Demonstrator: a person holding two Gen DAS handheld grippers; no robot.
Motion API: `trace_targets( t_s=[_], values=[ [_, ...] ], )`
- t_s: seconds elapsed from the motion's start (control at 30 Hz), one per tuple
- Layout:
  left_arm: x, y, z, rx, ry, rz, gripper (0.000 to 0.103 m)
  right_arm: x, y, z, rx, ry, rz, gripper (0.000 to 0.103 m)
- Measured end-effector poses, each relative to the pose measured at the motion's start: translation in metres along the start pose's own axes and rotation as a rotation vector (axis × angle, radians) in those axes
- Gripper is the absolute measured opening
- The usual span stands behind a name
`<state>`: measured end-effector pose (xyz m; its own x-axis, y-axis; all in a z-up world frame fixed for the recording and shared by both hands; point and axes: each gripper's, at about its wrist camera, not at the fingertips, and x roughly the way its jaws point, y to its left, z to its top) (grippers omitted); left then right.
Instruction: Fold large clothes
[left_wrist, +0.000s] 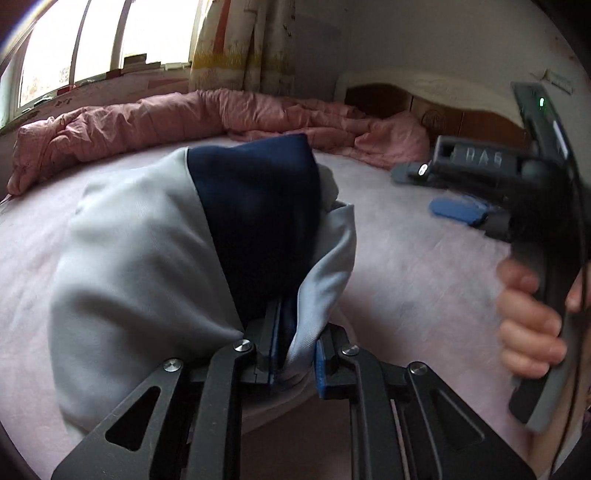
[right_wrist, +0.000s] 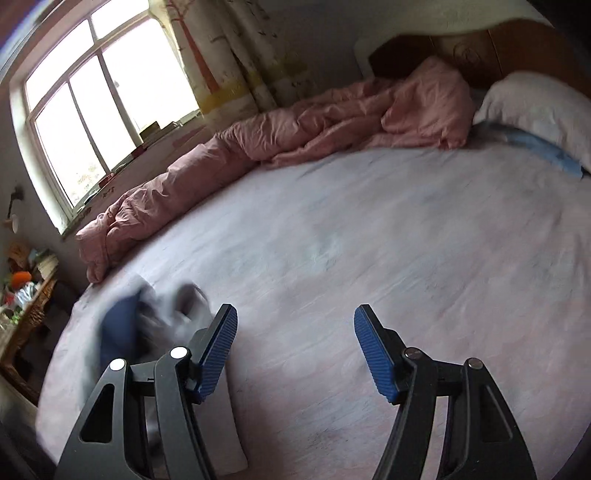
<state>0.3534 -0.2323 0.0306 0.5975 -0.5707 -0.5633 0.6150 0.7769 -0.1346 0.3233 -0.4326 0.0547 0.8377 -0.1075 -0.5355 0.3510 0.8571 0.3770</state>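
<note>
Our left gripper (left_wrist: 295, 354) clamps the grey-and-navy garment (left_wrist: 147, 258), bunched over the bed (left_wrist: 406, 277). Our right gripper (right_wrist: 295, 350) gapes empty (garment lies to its left, nearer the left hand).

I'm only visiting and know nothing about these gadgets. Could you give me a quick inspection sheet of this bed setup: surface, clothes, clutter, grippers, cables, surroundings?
Surface: pink bed sheet, mostly bare.
Job's things: grey and navy garment, bunched up and hanging from the left gripper.
Clutter: pink duvet heaped along the far edge; pillow by the headboard.
Grippers: left gripper shut on the garment; right gripper open, nothing between its fingers, held in a hand.
Cables: thin dark cable beside the right gripper's handle.
Surroundings: window, patterned curtain, wooden headboard, crowded side table.
</note>
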Motion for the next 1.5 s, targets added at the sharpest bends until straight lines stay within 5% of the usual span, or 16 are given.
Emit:
trace_targets(
  t_s=[0.13,0.2,0.27,0.4,0.6,0.73,0.8,0.97,1.1,1.13,1.2,1.3,1.5],
  values=[
    [-0.007,0.013,-0.001,-0.065,-0.01,-0.048,0.015,-0.004,0.014,-0.001,-0.029,0.008,0.15,0.069],
    [-0.017,0.013,-0.001,-0.05,-0.028,-0.05,0.024,-0.012,0.025,-0.003,-0.072,-0.029,0.163,0.069],
    [-0.032,0.004,-0.006,-0.032,-0.065,-0.075,0.044,-0.017,0.037,-0.007,-0.125,-0.06,0.17,0.069],
    [-0.073,-0.003,-0.012,-0.027,-0.166,-0.091,0.058,-0.027,0.051,-0.012,-0.181,-0.093,0.181,0.069],
    [-0.151,0.029,0.011,-0.105,-0.44,0.101,0.068,-0.044,0.056,-0.013,-0.2,-0.118,0.322,0.069],
    [-0.141,0.073,0.028,-0.191,-0.365,0.216,0.069,-0.043,0.068,-0.019,-0.226,-0.02,0.562,0.069],
    [-0.127,0.093,0.02,-0.232,-0.32,0.244,0.069,-0.038,0.082,-0.026,-0.259,0.034,0.591,0.066],
    [-0.084,0.117,-0.007,-0.316,-0.152,0.237,0.068,0.011,0.117,-0.052,-0.316,0.21,0.453,0.064],
    [-0.08,0.1,-0.017,-0.286,-0.128,0.267,0.069,0.003,0.115,-0.051,-0.299,0.113,0.381,0.015],
    [-0.08,0.098,-0.018,-0.283,-0.123,0.261,0.069,-0.003,0.113,-0.05,-0.303,0.076,0.367,0.011],
    [-0.077,0.095,-0.021,-0.289,-0.112,0.243,0.071,-0.002,0.109,-0.05,-0.324,0.084,0.308,0.01],
    [-0.069,0.091,-0.025,-0.287,-0.081,0.239,0.077,0.031,0.093,-0.053,-0.216,0.238,0.286,0.01],
    [-0.068,0.092,-0.025,-0.289,-0.081,0.261,0.085,0.033,0.083,-0.05,-0.193,0.227,0.308,0.019]
  ],
)
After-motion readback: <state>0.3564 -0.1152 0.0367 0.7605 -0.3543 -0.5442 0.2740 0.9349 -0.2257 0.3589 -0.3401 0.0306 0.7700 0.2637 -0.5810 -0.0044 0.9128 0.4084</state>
